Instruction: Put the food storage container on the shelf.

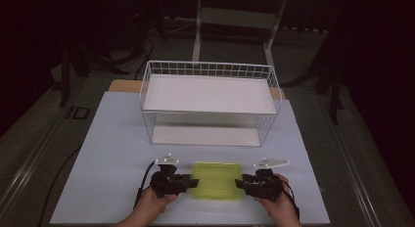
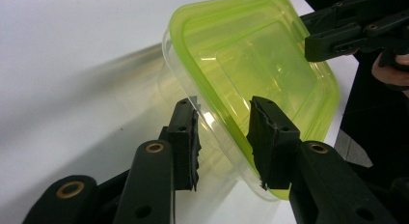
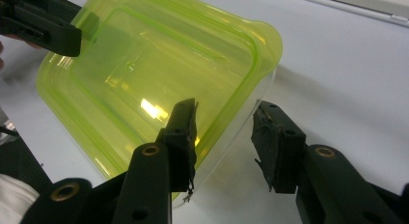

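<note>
The container (image 1: 216, 180) has a translucent yellow-green lid over a clear, colourless body. On either side of it, the left gripper (image 1: 188, 182) and the right gripper (image 1: 241, 183) are black, with brass-coloured rivets and pale grey top plates. Beyond the container stands a white wire basket (image 1: 209, 102) with a grid pattern. The table (image 1: 107, 153) under it is pale bluish white.
</note>
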The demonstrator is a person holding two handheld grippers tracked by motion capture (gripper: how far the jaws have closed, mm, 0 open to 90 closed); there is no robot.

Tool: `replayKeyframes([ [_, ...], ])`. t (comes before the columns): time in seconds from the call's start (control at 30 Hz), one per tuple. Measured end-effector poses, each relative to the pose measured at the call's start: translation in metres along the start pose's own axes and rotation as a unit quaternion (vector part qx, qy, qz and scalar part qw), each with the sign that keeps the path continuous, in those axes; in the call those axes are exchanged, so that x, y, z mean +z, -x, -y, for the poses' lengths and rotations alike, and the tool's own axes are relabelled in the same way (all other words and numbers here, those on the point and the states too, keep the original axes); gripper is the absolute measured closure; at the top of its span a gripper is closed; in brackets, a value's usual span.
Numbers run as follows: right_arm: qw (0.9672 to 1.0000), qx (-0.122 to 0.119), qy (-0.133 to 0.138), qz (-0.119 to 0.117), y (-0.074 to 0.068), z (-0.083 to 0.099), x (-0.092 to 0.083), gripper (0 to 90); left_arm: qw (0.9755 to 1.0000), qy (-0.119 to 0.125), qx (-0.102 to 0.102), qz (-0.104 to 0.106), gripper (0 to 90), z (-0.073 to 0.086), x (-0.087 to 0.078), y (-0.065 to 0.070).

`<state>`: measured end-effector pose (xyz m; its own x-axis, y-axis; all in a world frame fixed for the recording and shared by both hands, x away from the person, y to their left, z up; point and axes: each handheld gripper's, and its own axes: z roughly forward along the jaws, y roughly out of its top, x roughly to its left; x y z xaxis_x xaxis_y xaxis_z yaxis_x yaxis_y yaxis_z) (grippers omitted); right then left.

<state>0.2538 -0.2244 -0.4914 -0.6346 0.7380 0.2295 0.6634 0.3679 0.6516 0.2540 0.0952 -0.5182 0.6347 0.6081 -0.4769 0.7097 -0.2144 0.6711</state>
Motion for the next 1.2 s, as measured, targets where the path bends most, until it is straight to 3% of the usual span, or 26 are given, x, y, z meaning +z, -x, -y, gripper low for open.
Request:
replayKeyframes([
  [0.23,1.0000,-0.002,0.000,0.005,-0.004,0.001,-0.003,62.5,1.0000,0.006,-0.003,-0.005,68.4,0.003,-0.002,0.004],
  [0.37,0.9999,0.009,-0.003,-0.006,-0.005,0.002,-0.005,64.8,0.9999,0.007,-0.004,-0.008,72.2,0.004,-0.004,0.008],
  [0.47,0.9990,0.028,-0.006,-0.034,-0.005,0.005,-0.009,69.3,0.9997,0.013,-0.017,-0.009,76.5,0.005,-0.006,0.010],
  [0.63,0.9995,0.024,-0.002,-0.022,-0.012,0.007,-0.010,71.2,0.9995,0.017,-0.023,-0.009,78.5,0.008,-0.008,0.011],
  [0.8,0.9992,0.034,0.007,-0.019,-0.011,0.004,-0.010,75.3,0.9994,0.027,-0.020,-0.012,80.7,0.006,-0.013,0.012],
  [1.0,0.9986,0.035,0.034,-0.016,-0.014,-0.011,-0.017,77.0,0.9985,0.051,-0.013,-0.018,80.9,-0.007,-0.024,0.012],
  [1.2,0.9968,0.024,0.076,-0.007,-0.015,-0.041,-0.025,78.1,0.9957,0.087,-0.006,-0.029,80.9,-0.029,-0.036,0.007],
])
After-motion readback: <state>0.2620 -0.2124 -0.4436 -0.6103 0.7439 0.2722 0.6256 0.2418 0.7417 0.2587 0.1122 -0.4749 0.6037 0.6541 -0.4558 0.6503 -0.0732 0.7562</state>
